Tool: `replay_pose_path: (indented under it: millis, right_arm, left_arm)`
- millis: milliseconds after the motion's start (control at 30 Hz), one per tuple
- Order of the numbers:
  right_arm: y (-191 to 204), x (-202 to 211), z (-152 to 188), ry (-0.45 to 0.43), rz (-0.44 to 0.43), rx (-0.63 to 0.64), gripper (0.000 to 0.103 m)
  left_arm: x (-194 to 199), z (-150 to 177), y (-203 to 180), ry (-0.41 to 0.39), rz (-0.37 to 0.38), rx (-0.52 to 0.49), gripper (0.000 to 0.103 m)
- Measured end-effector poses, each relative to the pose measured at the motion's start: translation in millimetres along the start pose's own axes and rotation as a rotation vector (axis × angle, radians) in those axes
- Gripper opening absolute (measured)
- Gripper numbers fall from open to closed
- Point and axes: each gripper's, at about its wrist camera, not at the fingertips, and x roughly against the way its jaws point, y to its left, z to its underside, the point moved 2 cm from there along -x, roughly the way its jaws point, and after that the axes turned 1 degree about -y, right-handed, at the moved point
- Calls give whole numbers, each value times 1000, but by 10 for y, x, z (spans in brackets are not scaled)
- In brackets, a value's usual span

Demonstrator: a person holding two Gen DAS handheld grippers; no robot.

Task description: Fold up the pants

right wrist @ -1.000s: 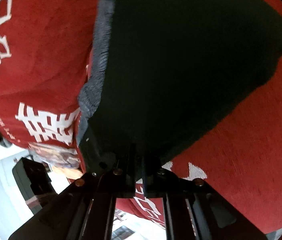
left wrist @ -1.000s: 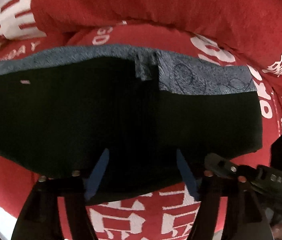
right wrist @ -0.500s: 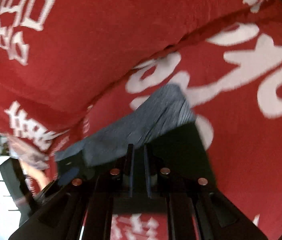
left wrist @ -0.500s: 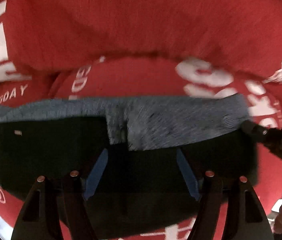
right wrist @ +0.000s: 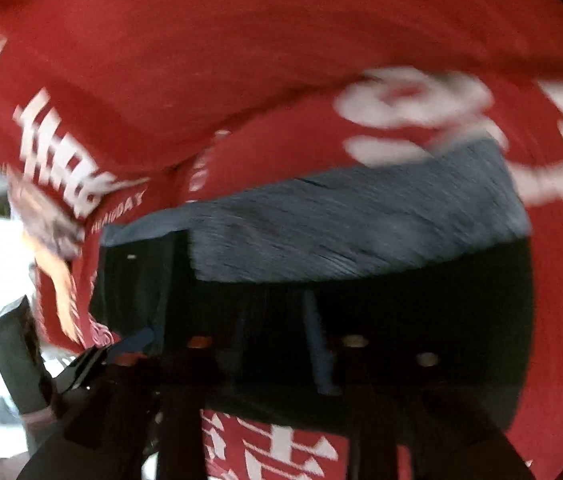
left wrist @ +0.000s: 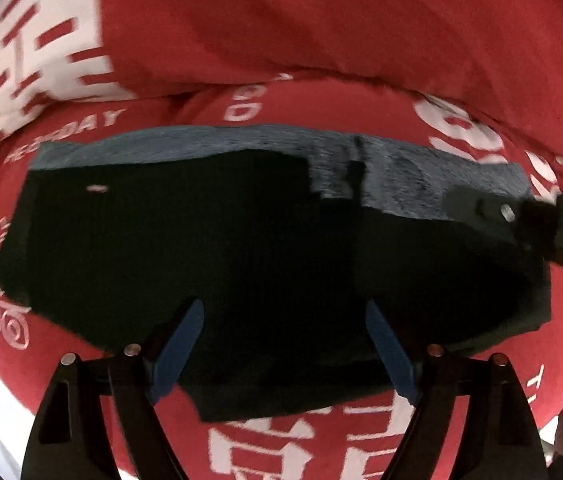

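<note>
Both tongs spread and just opening, nothing pinched, left tongs, right tongs, black pants lying crosswise, grey waistband far side.

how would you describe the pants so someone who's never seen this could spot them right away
Look for the red bedding with large white printed characters that fills both views. Lying flat on it is one dark rectangular bundle, the folded pants. They are the only black item on the red, with a grey-blue heathered band along their far edge.
</note>
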Motion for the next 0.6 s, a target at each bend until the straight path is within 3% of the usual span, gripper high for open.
replay_pose_path:
  millis: [133,300,433,600]
  right_arm:
    - [341,-245,-145,22,42,79,47]
    - [392,-641,-131,67,41,-18,43]
    - [607,-692,-44,86,115,108,43]
    - [630,-666,13,118,127,97,43]
  left_arm:
    - [23,23,189,5,-9,50,84]
    - [-28,159,440,52,-7,87,84]
    - [4,262,645,64,-8,106,84]
    - [18,349,838,93,-25,141,84]
